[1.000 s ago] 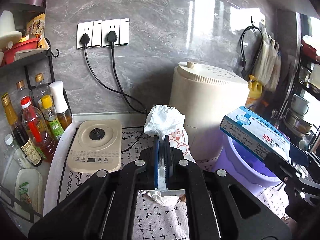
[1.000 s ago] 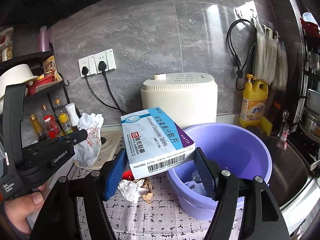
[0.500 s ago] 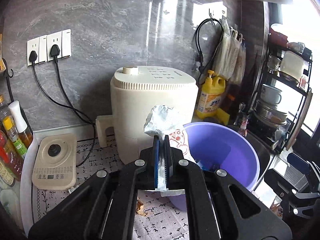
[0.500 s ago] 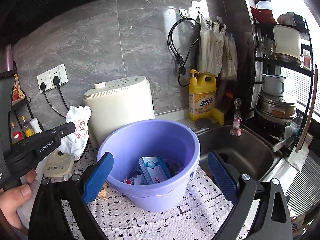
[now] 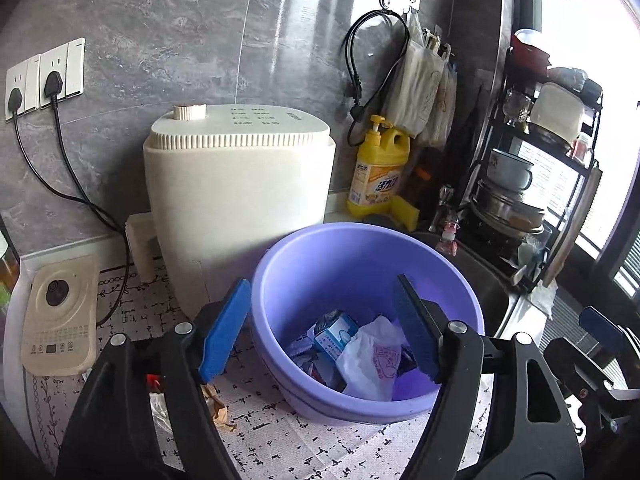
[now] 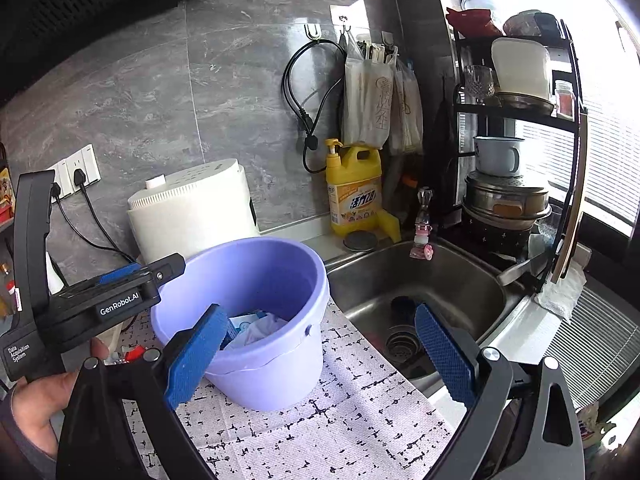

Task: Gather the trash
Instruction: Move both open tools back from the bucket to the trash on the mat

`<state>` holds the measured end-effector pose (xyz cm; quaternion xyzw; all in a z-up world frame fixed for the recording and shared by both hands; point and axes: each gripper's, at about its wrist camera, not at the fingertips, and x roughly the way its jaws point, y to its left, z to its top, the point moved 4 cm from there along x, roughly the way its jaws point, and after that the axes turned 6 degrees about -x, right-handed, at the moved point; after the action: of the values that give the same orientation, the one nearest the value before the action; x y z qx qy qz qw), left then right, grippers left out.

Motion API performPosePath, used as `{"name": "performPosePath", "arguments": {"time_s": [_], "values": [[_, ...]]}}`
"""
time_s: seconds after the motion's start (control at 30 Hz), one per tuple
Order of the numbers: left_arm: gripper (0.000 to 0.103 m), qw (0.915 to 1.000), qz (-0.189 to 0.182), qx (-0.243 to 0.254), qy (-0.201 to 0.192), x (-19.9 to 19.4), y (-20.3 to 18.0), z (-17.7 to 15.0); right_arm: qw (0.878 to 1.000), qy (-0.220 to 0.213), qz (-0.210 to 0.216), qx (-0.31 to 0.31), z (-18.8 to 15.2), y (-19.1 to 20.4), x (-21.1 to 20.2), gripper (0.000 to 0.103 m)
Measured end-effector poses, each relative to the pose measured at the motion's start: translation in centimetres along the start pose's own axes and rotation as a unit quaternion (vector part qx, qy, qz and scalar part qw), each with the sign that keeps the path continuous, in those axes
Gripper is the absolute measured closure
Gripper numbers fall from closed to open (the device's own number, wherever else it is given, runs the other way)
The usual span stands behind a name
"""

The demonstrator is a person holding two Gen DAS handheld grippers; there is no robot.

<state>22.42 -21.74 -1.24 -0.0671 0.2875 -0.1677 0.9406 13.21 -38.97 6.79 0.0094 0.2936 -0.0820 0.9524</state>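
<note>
Grey marble-look tiles back a kitchen surface [image 5: 280, 440] covered by a white mat with black dashes.

Left wrist view: the left tongs [image 5: 320, 334] hover over a lilac plastic bucket [image 5: 280, 280], their blue pads having just spread apart, nothing between them. Inside the bucket lie a crumpled white plastic bag [image 5: 370, 360] and a blue-and-white medicine box [image 5: 334, 330] among other scraps. A cream appliance [image 5: 240, 200] stands just behind the bucket, with a yellow detergent bottle [image 5: 378, 172] to its right. More crumpled scraps [image 5: 214, 408] lie on the mat left of the bucket.

Right wrist view: the right tongs [image 6: 320, 354] gape wide and empty, between the bucket [image 6: 276, 360] and a steel sink [image 6: 440, 280]. A hand [image 6: 44, 400] at lower left grips the left tongs' handle.
</note>
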Motion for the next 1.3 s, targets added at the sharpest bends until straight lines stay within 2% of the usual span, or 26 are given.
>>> {"name": "performPosePath", "arguments": {"time_s": [0.17, 0.47, 0.8, 1.3], "values": [[0.015, 0.9993, 0.028, -0.023, -0.011, -1.5, 3.1, 0.2, 0.999, 0.007, 0.033, -0.010, -0.2, 2.1, 0.9, 0.010], [0.008, 0.9924, 0.114, -0.037, -0.030, -6.2, 9.3, -0.2, 0.993, 0.012, 0.116, -0.021, -0.5, 7.6, 2.3, 0.008], [0.006, 0.9794, 0.185, -0.072, -0.036, -10.2, 14.9, -1.9, 0.980, 0.024, 0.190, -0.054, -1.3, 14.0, 2.7, 0.008], [0.006, 0.9685, 0.229, -0.093, -0.029, -13.1, 20.0, -3.9, 0.968, 0.041, 0.233, -0.078, -3.2, 20.0, 2.6, 0.008]]}}
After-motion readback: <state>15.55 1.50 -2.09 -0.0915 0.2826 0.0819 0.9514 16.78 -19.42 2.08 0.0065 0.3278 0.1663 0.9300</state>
